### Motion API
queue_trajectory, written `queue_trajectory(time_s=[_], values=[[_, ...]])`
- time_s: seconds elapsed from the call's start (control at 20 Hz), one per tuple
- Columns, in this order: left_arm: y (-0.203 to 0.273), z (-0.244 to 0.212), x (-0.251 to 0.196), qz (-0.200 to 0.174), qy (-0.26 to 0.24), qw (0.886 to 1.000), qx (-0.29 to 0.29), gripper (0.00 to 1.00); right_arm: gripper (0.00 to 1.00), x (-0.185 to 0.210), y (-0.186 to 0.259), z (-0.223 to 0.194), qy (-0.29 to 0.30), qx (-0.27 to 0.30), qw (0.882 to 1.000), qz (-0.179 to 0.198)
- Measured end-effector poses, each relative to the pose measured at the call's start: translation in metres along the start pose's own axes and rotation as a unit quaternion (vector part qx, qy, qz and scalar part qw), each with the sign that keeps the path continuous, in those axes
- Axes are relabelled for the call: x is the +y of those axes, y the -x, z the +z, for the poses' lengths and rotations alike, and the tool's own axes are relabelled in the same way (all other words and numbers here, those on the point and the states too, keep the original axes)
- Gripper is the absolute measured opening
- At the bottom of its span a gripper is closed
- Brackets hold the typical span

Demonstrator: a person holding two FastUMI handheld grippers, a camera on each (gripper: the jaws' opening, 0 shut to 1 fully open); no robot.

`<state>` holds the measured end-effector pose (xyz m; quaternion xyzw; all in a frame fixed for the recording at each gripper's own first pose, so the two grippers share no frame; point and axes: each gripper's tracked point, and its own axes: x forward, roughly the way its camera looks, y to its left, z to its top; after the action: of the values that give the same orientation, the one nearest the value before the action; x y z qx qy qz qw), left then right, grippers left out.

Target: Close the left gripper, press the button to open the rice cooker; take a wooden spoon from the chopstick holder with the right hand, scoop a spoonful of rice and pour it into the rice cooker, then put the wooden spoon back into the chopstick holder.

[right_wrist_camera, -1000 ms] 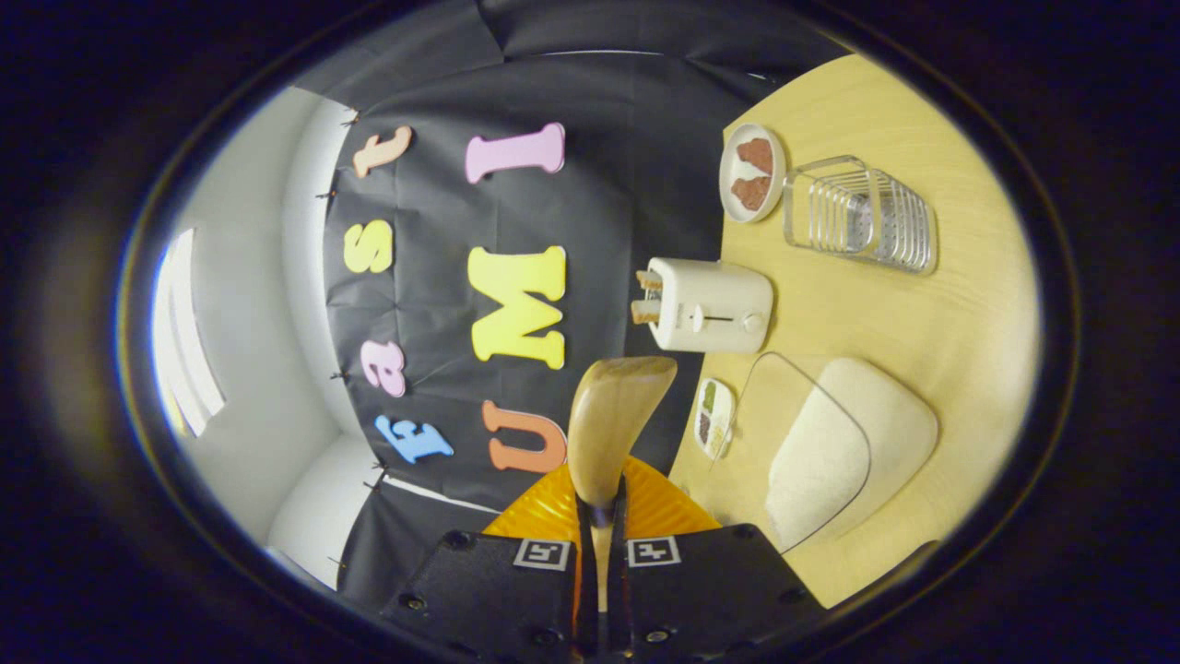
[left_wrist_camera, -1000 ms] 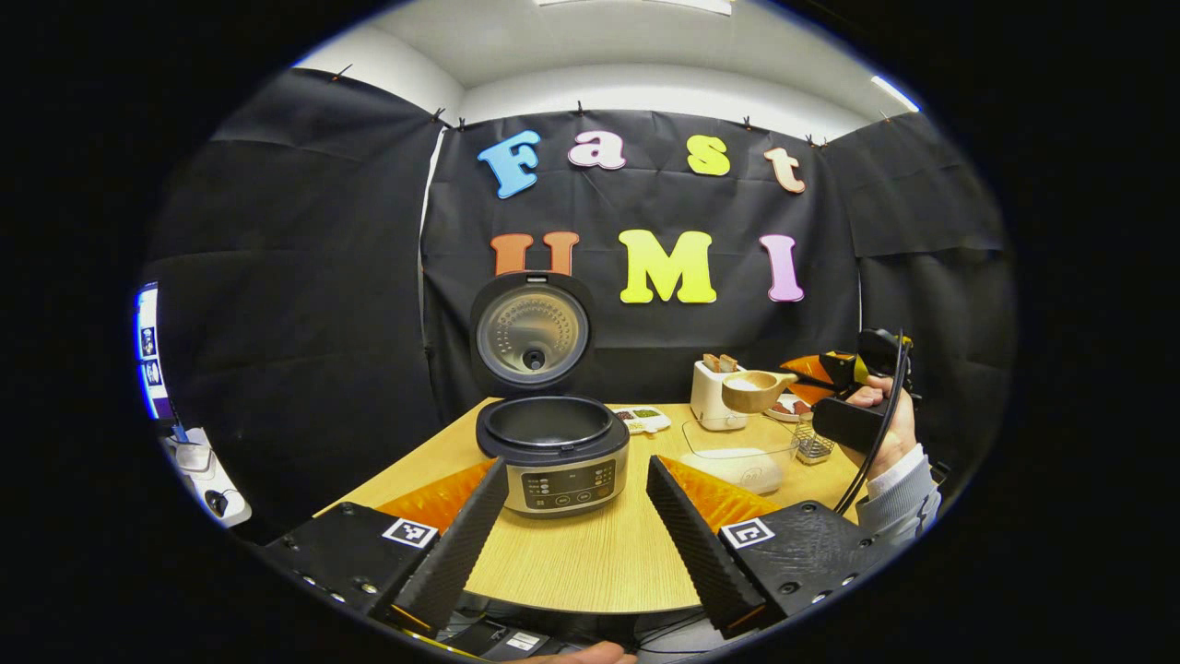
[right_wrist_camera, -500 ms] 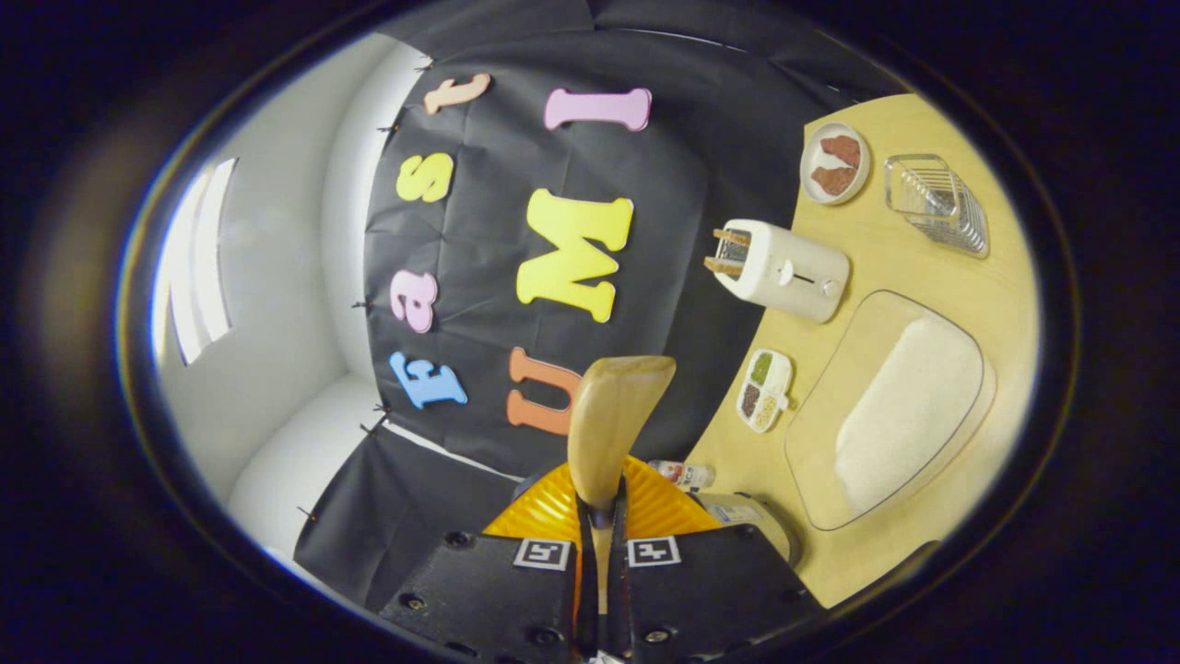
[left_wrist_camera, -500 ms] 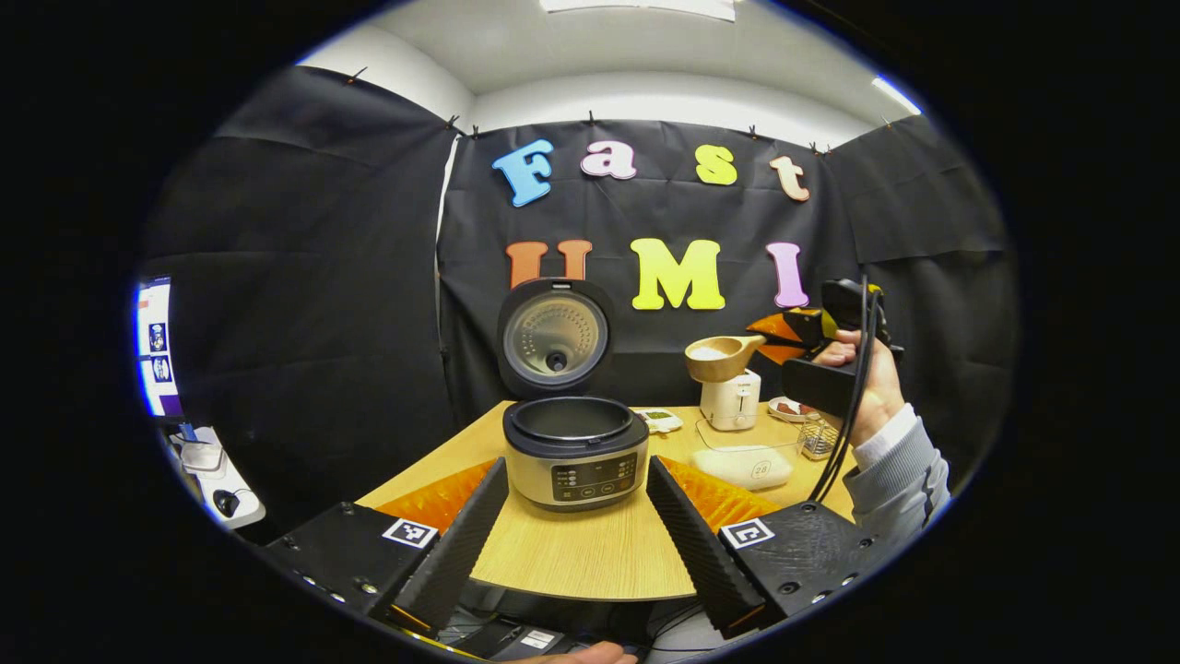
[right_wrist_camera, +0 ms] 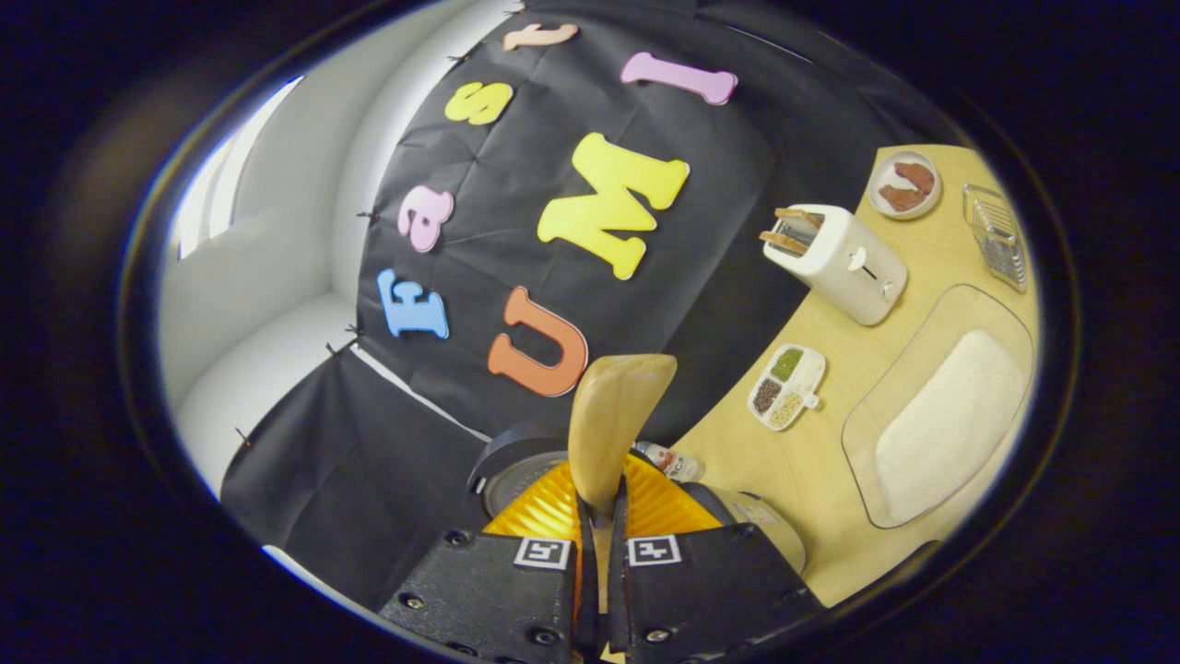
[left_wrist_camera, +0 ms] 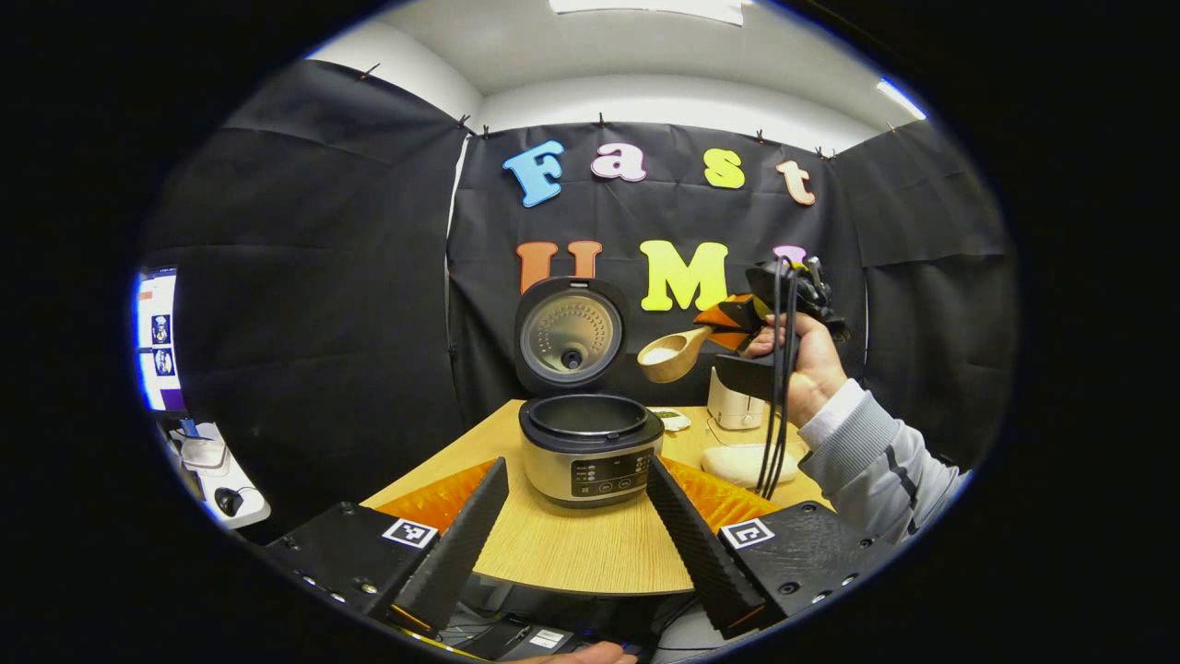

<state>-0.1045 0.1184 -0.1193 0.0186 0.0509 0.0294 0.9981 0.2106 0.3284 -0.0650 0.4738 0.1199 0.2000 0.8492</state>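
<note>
Table: a wooden top is seen in a black-draped booth.
Rice cooker: set on it, lid up.
Wooden spoon: rice-filled, clamped by right gripper, raised beside the lid.
Left gripper: fingers apart, nothing held.

No word or number can be read. Square black-and-white code tags stand on the left gripper, at 7 and 5 o'clock. The marks on the rice cooker panel are too small.

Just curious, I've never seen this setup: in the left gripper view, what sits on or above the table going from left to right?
Rice cooker → wooden spoon → toaster → hand holding the right gripper.
</note>
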Motion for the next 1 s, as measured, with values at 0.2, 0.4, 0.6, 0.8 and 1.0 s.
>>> queue_trajectory(time_s=[0.2, 0.4, 0.6, 0.8, 1.0], values=[[0.000, -0.003, 0.001, 0.002, 0.008, 1.000, 0.004, 0.96, 0.09, 0.001, -0.023, -0.013, 0.073, 0.001, 0.997, -0.022], [-0.002, -0.007, 0.002, 0.008, 0.016, 1.000, 0.008, 0.96, 0.09, -0.002, -0.045, -0.035, 0.166, 0.013, 0.985, -0.040], [-0.003, -0.012, 0.004, 0.016, 0.017, 1.000, 0.016, 0.96, 0.09, 0.002, -0.060, -0.058, 0.270, 0.027, 0.961, -0.045], [-0.004, -0.014, 0.005, 0.017, 0.023, 1.000, 0.012, 0.96, 0.10, 0.015, -0.060, -0.069, 0.368, 0.021, 0.929, -0.043], [-0.005, -0.022, 0.009, 0.026, 0.027, 0.999, 0.023, 0.96, 0.10, 0.027, -0.057, -0.088, 0.470, 0.023, 0.882, -0.036]])
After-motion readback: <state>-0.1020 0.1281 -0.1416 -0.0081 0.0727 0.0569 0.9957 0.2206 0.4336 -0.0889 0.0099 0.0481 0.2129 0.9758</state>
